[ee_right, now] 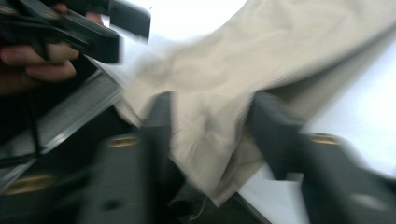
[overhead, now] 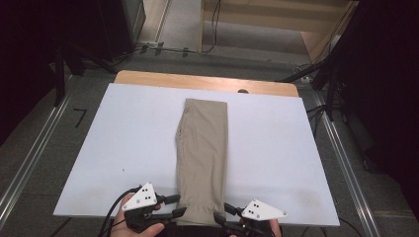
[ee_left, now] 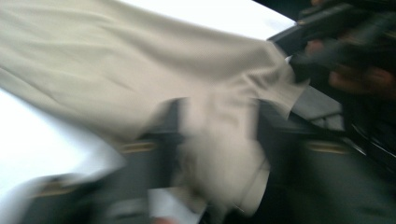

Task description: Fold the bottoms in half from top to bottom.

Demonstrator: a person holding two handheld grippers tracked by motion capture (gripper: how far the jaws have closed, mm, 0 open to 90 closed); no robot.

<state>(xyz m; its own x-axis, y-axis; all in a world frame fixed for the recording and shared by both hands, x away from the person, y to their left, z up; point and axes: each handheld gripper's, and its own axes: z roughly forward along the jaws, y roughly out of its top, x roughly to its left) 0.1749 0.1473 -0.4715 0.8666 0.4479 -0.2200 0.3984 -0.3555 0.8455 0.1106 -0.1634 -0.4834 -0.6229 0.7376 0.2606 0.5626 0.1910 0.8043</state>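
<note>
Trousers (overhead: 202, 158) lie lengthwise on the bench (overhead: 123, 148), near end overhanging its edge. Left claw (overhead: 174, 206) and right claw (overhead: 223, 215) flank that end, jaws parted, cloth between them unpinched.

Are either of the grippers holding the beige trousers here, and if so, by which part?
Neither grips. The beige trousers lie with their near end between the open jaws of the left gripper and right gripper.
</note>
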